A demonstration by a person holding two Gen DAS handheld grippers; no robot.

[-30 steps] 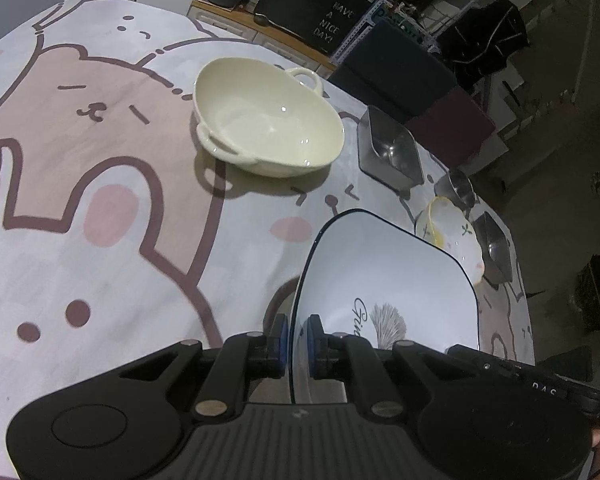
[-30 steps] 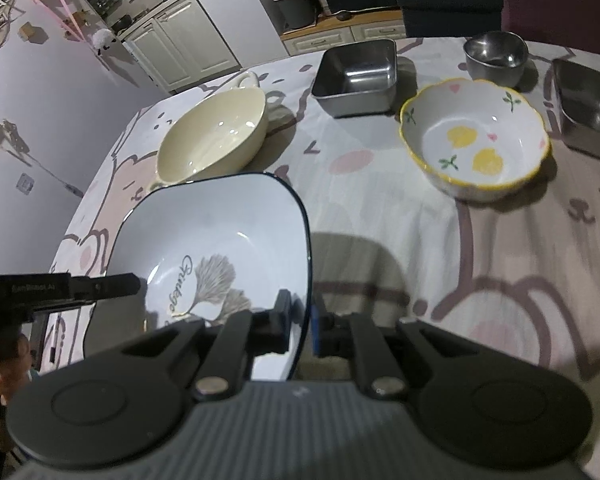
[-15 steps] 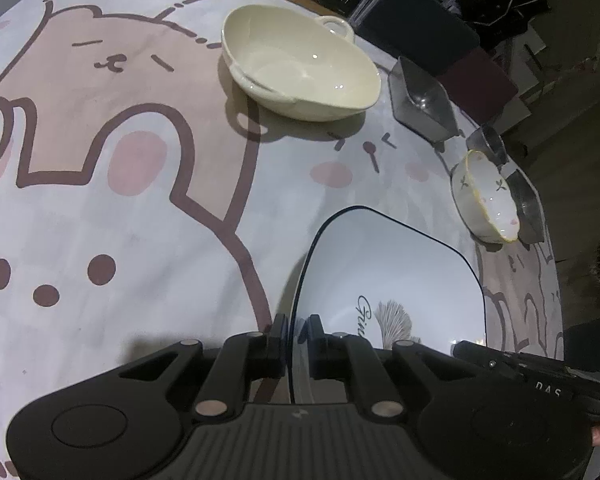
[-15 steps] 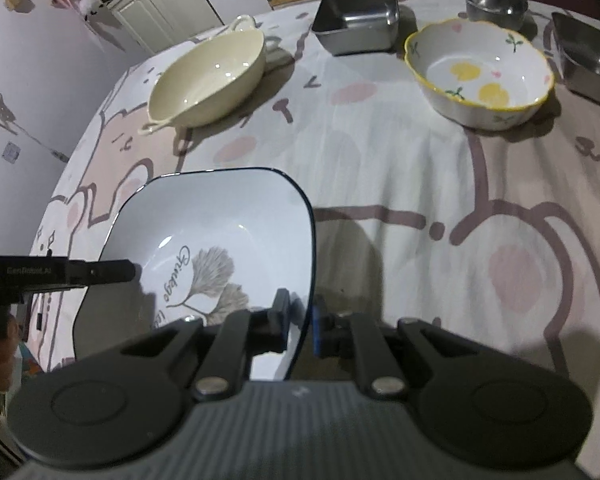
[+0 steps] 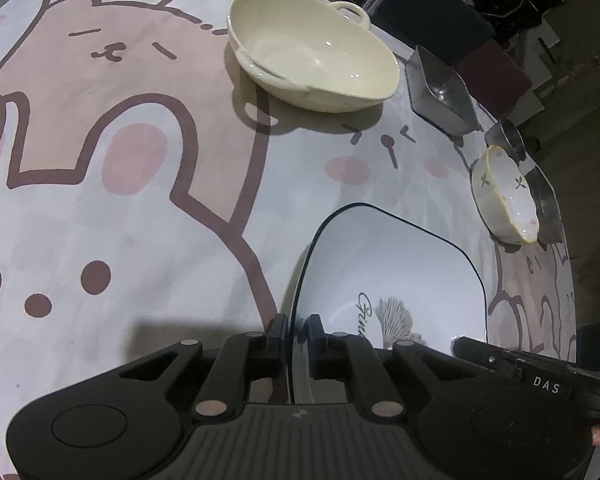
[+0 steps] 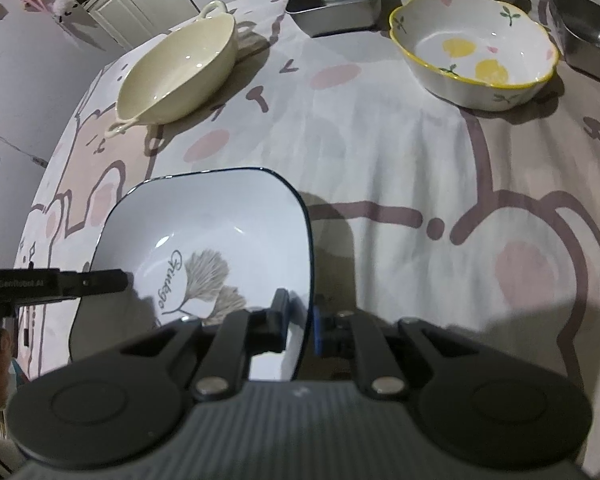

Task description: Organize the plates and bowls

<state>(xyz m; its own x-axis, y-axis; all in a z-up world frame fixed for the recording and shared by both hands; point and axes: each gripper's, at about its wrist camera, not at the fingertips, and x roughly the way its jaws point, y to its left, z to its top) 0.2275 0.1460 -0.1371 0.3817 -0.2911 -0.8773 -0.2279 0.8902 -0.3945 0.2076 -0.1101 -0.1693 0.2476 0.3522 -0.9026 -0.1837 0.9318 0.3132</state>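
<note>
Left wrist view: my left gripper (image 5: 298, 330) is pinched tight on the near rim of the big square plate (image 5: 400, 276), the white one with a dark edge and a leaf picture.
Plate spot: it sits low over the cartoon tablecloth (image 5: 100, 208) on the table; I cannot tell if it touches.
Farther back: cream bowl with handles (image 5: 312, 68), a square metal tray (image 5: 440, 92), a small metal cup (image 5: 508, 138), and a flower bowl (image 5: 504, 200) near the right edge.
Other side: my right gripper (image 5: 540, 380) pokes in at the plate's right rim.

Right wrist view: my right gripper (image 6: 300, 320) has the plate's (image 6: 220, 236) right rim between its fingers, and its jaws are opening a little.
Left gripper (image 6: 80, 282): at the plate's far left rim.
Behind: cream bowl (image 6: 180, 72), metal tray (image 6: 336, 0), flower bowl (image 6: 476, 52).
</note>
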